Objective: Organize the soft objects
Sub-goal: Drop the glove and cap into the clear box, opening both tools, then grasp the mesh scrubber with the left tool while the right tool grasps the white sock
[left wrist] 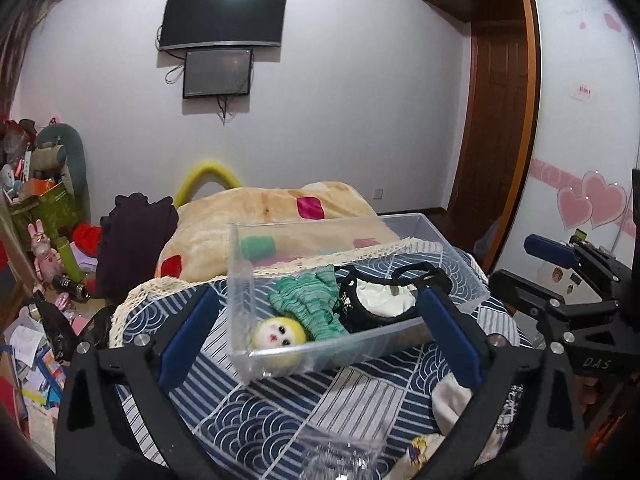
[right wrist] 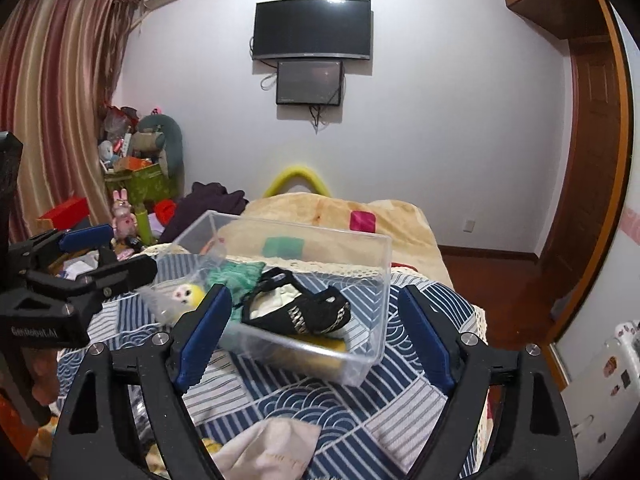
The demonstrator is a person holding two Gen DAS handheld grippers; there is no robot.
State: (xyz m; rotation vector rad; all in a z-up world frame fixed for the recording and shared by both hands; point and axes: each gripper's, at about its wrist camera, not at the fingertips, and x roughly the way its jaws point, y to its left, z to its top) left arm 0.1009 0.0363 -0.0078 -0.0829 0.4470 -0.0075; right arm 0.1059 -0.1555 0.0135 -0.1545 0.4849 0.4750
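A clear plastic bin [left wrist: 240, 280] [right wrist: 380, 280] stands on the blue patterned bedspread [left wrist: 260, 412] [right wrist: 320, 396]. Inside lie a yellow-headed doll [left wrist: 278, 335] [right wrist: 187, 294] in a green knit dress [left wrist: 316, 300] [right wrist: 236, 274] and a black and white soft bag [left wrist: 376, 300] [right wrist: 304, 312]. My left gripper [left wrist: 320, 316] is open and empty, its fingers either side of the bin's near end. My right gripper [right wrist: 316, 320] is open and empty in front of the bin. A white cloth [right wrist: 272, 448] [left wrist: 452, 404] lies on the bedspread near me.
A beige blanket [left wrist: 260, 216] [right wrist: 332, 212] with coloured patches lies behind the bin, with dark clothing [left wrist: 132, 240] [right wrist: 208, 204] beside it. Clutter and toys [left wrist: 44, 248] [right wrist: 132, 184] fill the floor at left. A crinkled plastic wrap [left wrist: 340, 456] lies near me. A wardrobe [left wrist: 580, 120] stands right.
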